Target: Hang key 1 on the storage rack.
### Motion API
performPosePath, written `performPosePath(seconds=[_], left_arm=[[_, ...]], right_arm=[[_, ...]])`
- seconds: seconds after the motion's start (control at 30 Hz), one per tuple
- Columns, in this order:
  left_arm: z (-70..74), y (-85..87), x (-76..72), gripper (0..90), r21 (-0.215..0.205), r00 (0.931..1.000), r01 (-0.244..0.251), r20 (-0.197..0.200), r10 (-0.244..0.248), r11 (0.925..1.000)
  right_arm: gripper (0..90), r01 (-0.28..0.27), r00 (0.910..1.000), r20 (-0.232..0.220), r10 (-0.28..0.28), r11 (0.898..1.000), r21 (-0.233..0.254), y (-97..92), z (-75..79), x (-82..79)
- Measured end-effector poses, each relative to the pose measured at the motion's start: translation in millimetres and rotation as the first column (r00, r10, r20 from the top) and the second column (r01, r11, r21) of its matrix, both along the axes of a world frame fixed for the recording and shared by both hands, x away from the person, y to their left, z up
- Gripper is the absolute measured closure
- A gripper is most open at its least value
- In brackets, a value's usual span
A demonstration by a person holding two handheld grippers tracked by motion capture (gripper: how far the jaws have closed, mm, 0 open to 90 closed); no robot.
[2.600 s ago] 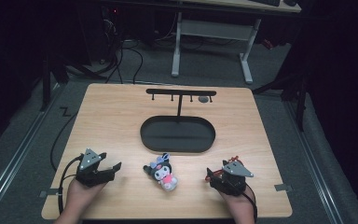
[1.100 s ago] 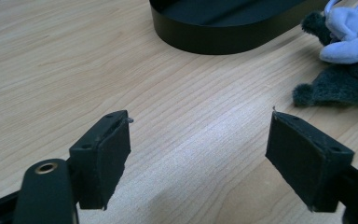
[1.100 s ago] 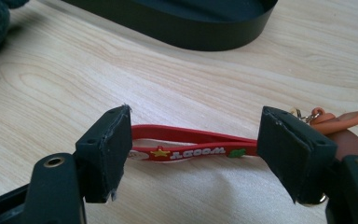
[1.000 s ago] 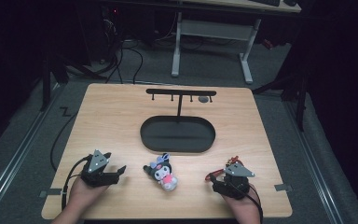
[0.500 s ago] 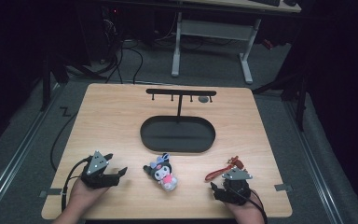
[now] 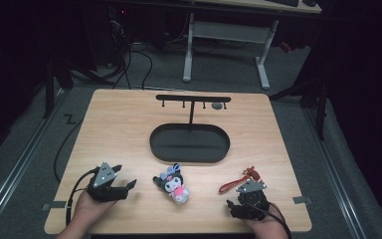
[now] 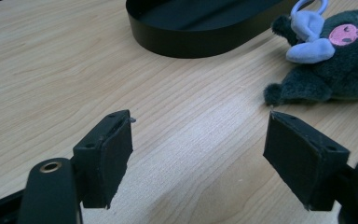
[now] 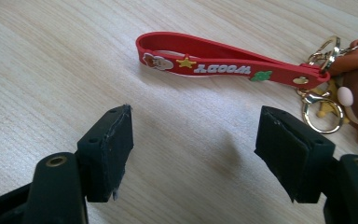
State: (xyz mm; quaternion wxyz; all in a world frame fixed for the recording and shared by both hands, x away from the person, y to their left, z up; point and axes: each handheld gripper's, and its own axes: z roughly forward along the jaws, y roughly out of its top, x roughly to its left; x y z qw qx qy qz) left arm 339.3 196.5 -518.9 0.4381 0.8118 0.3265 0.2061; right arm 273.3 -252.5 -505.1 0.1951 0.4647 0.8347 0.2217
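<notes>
Both tongs gape empty. Right tongs [image 8: 193, 144] face a red rubber keychain strap [image 8: 223, 60]; left tongs [image 7: 198, 154] sit near a dark plush doll [image 7: 328, 60] on the wooden worktop [image 6: 119, 129].

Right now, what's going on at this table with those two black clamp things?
A person sits at a wooden table with a gripper in each hand. The right gripper has its fingers wide apart, just short of a red strap keychain lying flat on the wood; nothing is held. The left gripper is open too, aimed past a small dark plush toy. Beyond them sits a black oval tray with a hook stand; its hooks look bare.
</notes>
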Motion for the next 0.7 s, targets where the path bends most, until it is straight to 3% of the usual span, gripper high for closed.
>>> performPosePath(seconds=[0.3, 0.5, 0.7], left_arm=[[0.0, -1.8, -0.5, 24.2, -0.001, 1.0, 0.002, 0.0, -0.002, 1.0], [-1.5, -5.6, -2.4, 24.2, 0.03, 0.9997, 0.021, 0.009, -0.021, 0.9993], [1.1, -1.4, -6.1, 24.1, 0.024, 0.9996, 0.019, 0.018, -0.02, 0.9995]], right_arm=[[27.0, 0.022, 0.9984, -0.052, -0.023, 1.0, -0.021, -12.3, 4.1, 8.2], [28.5, 0.037, 0.9972, -0.063, -0.039, 0.999, -0.025, -21.7, 9.7, 11.2], [28.5, 0.035, 0.9939, -0.104, -0.038, 0.999, -0.034, -24.0, 14.7, 13.4]])
